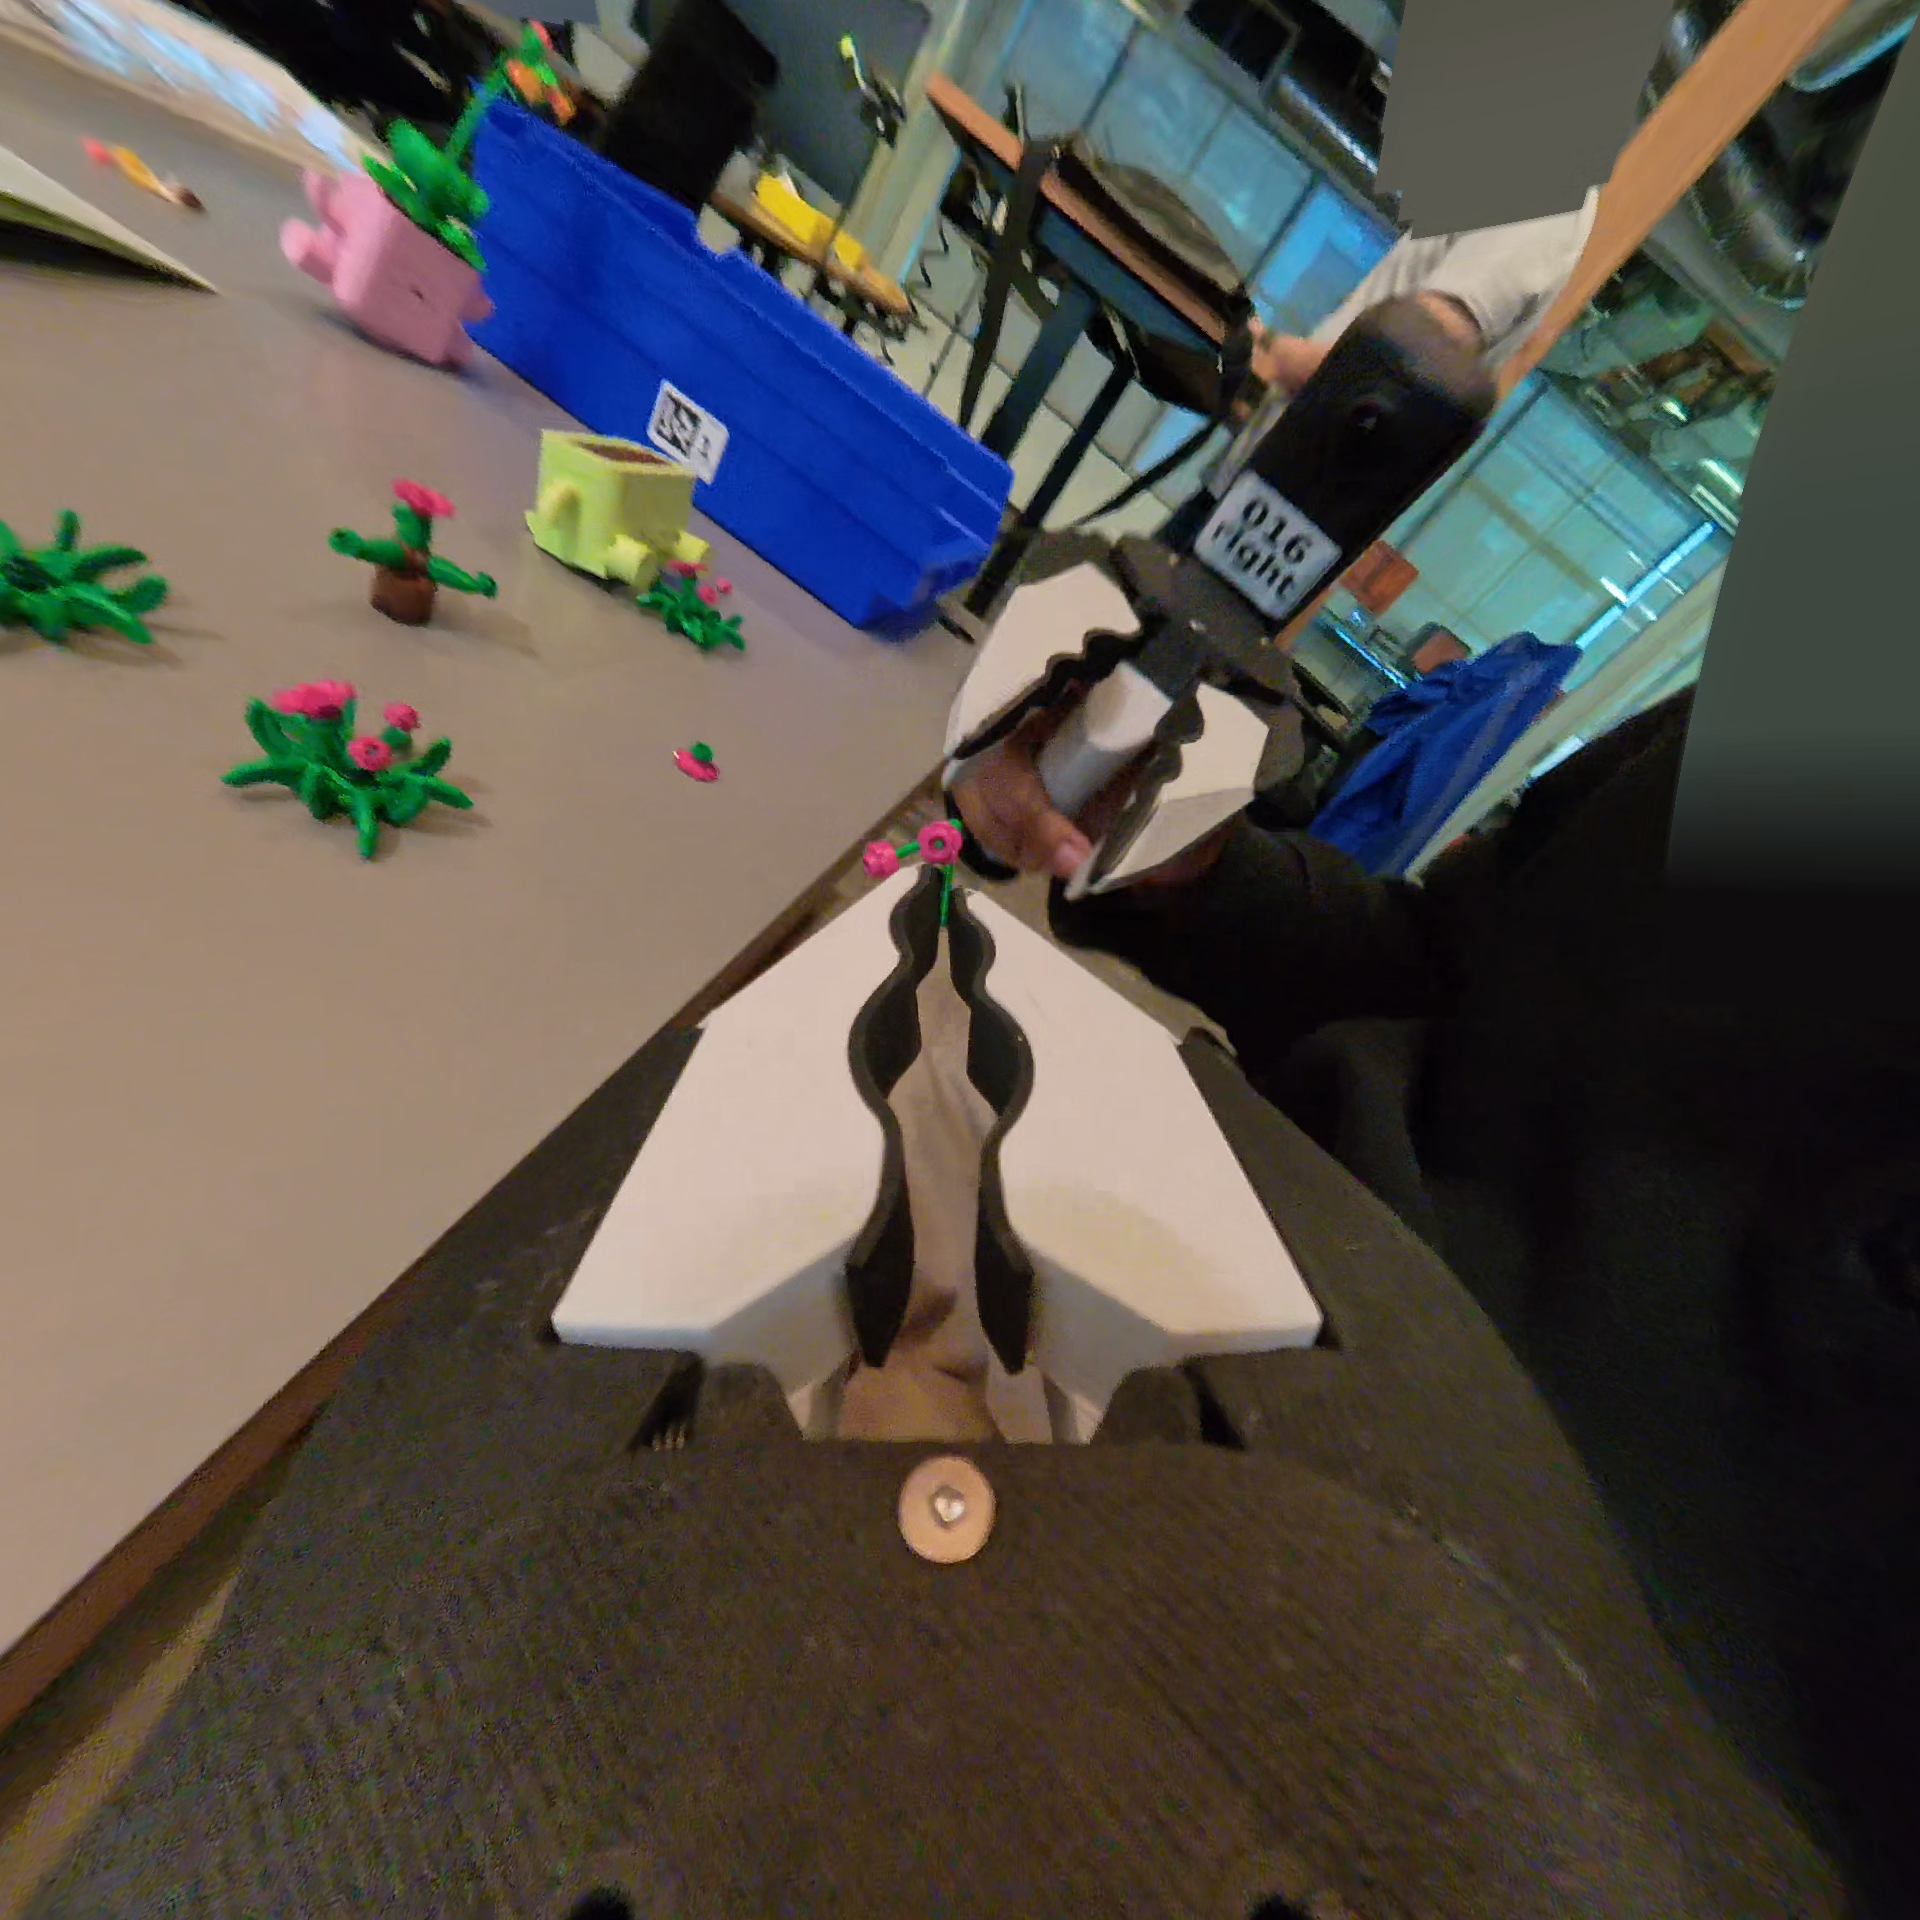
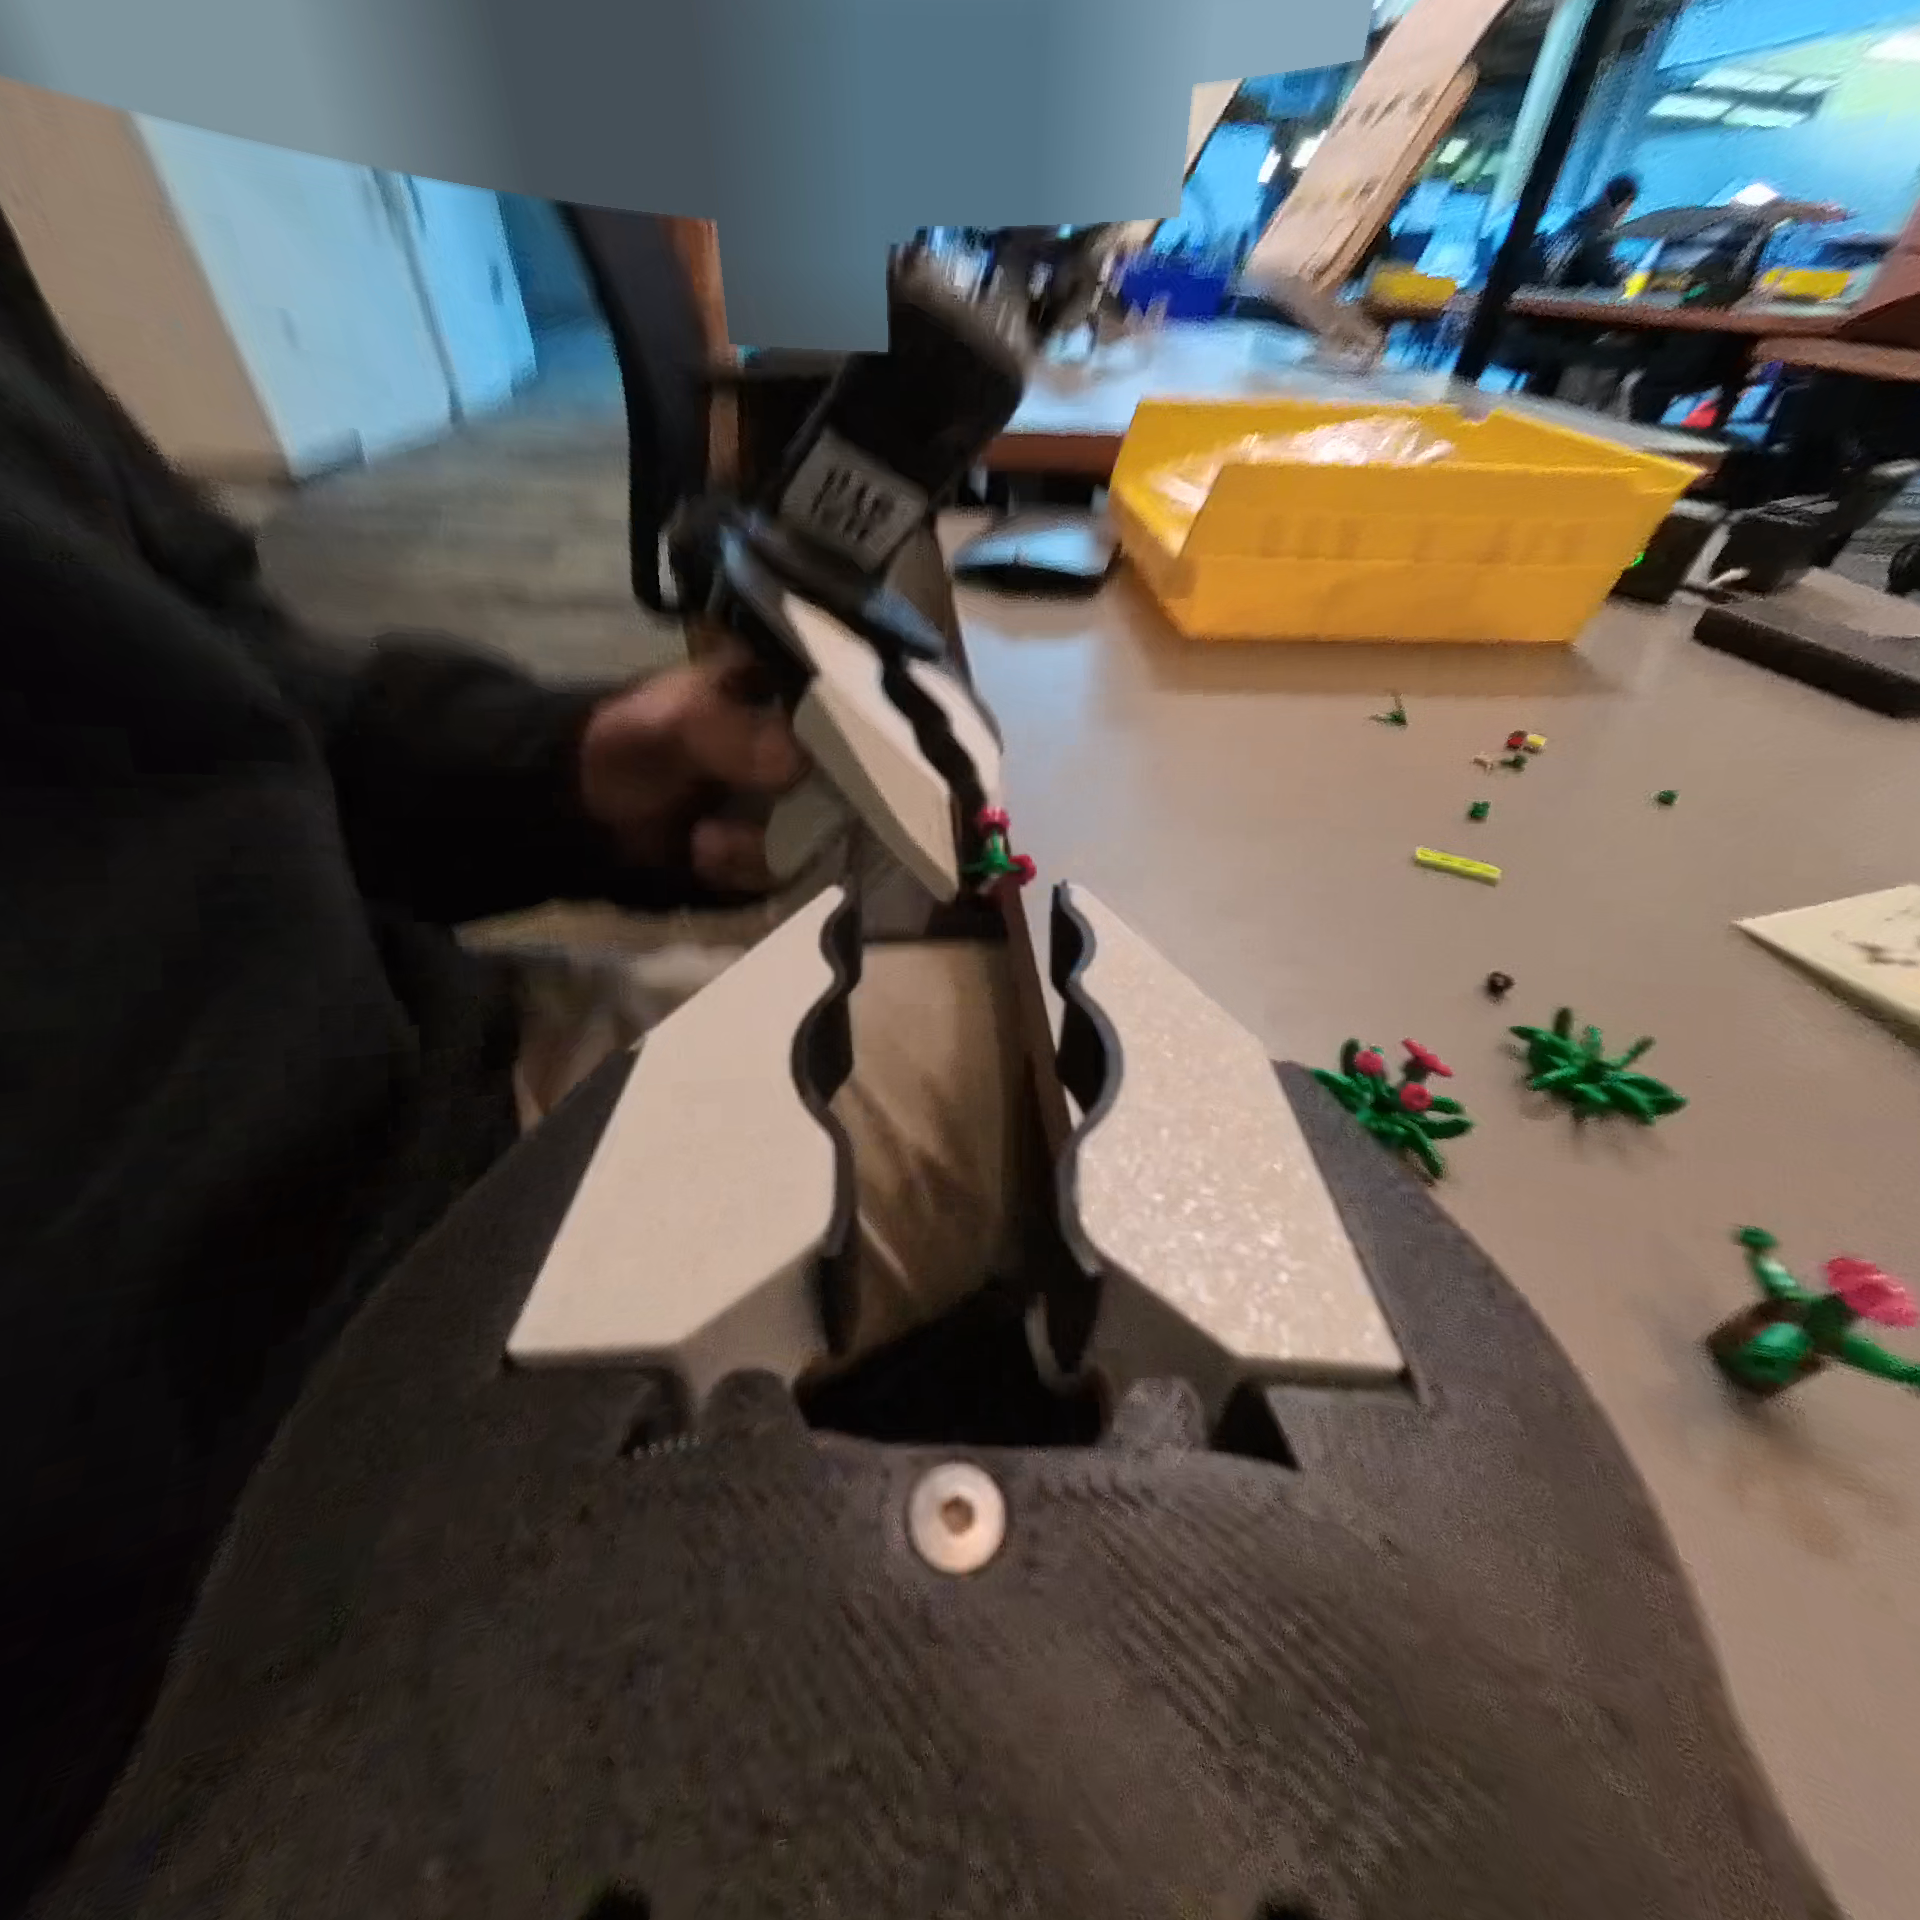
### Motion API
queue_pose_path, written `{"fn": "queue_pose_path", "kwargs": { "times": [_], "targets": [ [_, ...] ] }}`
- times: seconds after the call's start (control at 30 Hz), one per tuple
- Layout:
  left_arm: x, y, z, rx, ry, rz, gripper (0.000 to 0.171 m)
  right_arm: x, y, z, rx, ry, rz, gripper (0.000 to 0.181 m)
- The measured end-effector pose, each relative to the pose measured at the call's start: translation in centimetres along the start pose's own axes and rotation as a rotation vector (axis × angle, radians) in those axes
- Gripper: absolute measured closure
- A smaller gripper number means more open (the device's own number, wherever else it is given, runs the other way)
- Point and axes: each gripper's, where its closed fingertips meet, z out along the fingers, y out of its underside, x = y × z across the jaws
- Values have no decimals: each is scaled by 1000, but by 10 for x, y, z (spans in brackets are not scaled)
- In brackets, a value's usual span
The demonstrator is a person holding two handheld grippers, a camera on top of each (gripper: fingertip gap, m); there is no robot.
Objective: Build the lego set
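Flowers on a thin green stalk, a small flower sprig, stick out past the tips of the left gripper. Its two fingers are squeezed together on the bottom of the stalk. The stalk is the long part, and it runs the same way as the fingers, pointing away from the hand. At the top it splits into two short arms. Each arm ends in a little round pink flower. One flower sits a bit to the left of the other.

The sprig is held up in the air, just off the near edge of the grey table.

The right gripper has its fingers spread apart with nothing between them. From its own view, the sprig is just past its tips. That picture is blurry.

On the table, well away from the sprig, lie other lego bits. A green plant with pink flowers is near. A leafy green plant is at the left. A small plant in a brown pot stands farther off. A yellow-green pot and a pink pot stand beside a long blue bin. One tiny pink flower lies alone.
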Motion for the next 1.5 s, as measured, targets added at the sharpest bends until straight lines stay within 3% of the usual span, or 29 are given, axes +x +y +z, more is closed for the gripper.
{"fn": "queue_pose_path", "kwargs": {
  "times": [0.13,0.57,1.5],
  "targets": [
    [3,13,6,-83,34,-2,171,-3,20,0,-192,-22,-194,153],
    [18,36,20,-209,124,16,171,-17,35,-2,-312,-205,-299,168],
    [24,34,23,-185,170,-1,171,-25,29,-5,-277,-325,-195,178]
  ]
}}
